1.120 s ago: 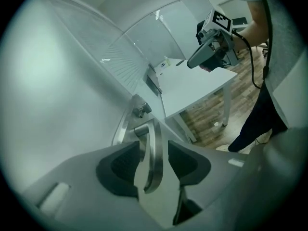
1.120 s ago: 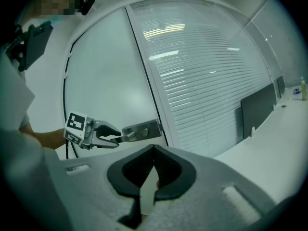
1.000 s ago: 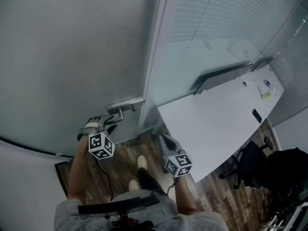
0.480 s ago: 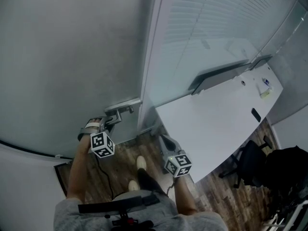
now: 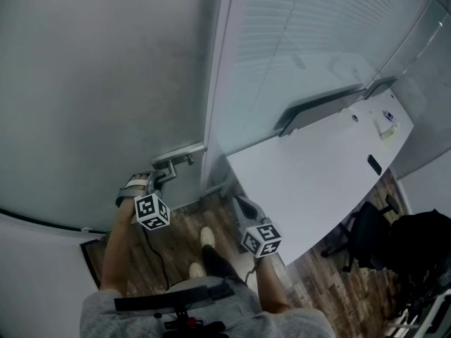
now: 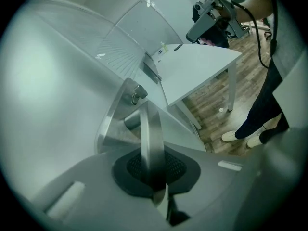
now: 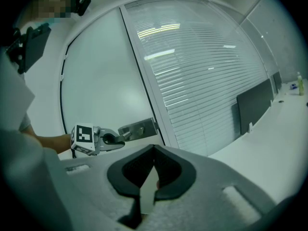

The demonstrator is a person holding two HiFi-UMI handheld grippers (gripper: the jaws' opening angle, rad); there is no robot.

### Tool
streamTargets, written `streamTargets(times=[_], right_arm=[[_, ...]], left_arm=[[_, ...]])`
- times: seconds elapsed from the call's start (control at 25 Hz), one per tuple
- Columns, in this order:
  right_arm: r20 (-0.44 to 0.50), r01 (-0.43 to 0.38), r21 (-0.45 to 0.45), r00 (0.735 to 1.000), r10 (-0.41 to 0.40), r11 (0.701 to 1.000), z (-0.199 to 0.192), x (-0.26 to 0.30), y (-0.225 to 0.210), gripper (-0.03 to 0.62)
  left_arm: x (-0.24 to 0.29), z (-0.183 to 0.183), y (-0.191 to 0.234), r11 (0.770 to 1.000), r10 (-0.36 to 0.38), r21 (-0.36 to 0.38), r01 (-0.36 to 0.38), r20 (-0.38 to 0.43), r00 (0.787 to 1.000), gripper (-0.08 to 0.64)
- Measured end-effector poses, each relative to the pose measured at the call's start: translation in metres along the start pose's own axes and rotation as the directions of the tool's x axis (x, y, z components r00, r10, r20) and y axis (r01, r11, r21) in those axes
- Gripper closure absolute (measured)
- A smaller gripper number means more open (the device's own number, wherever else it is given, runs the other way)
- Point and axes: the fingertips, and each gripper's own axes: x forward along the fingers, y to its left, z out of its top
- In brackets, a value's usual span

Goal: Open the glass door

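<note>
Clamping handle (image 6: pixel 149 129), left hand-held gripper (image 6: pixel 155 172) just closed

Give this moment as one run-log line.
left tool: jaws just closed on door handle | right tool: shut, empty | glass door: not yet open

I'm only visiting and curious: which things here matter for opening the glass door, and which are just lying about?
For the job:
glass door
door handle
left gripper, its jaws just closed on the handle

Just about:
right gripper, holding nothing
white desk
office chair
</note>
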Motion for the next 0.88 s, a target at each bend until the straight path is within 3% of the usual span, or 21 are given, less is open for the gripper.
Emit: streamTargets(times=[0.88], right_arm=[[0.057, 0.048, 0.005, 0.997, -0.048, 0.999, 0.009, -0.033, -0.002, 0.591]], left_arm=[[-0.011, 0.009, -0.013, 1.000, -0.010, 0.028, 0.008, 0.056, 0.998, 0.558]])
